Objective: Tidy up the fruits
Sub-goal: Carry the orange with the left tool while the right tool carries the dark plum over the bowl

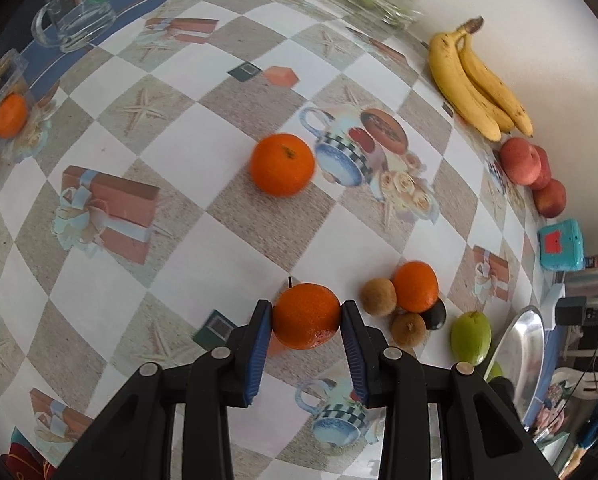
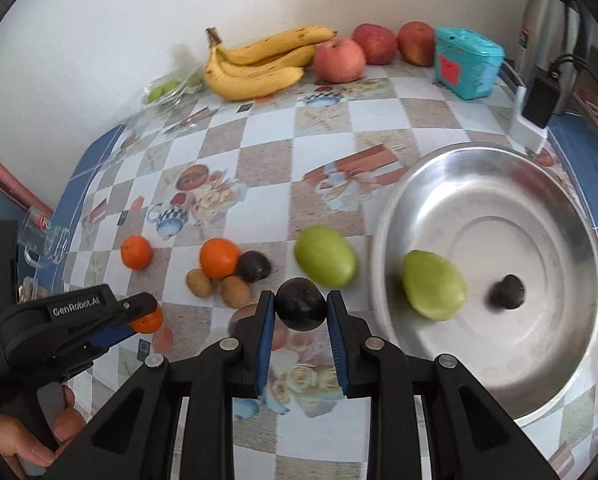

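The left gripper clamps a mandarin across its widest part and the right gripper likewise clamps a dark plum, at 9 o'clock of the steel bowl (both fruits judged light, soft-skinned, bruisable).

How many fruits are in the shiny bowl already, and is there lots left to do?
Two are in the metal bowl: a green fruit and a dark plum. The left tool holds an orange; the right tool holds another plum. Two oranges, small brown fruits, a plum and a green fruit still wait on the table.
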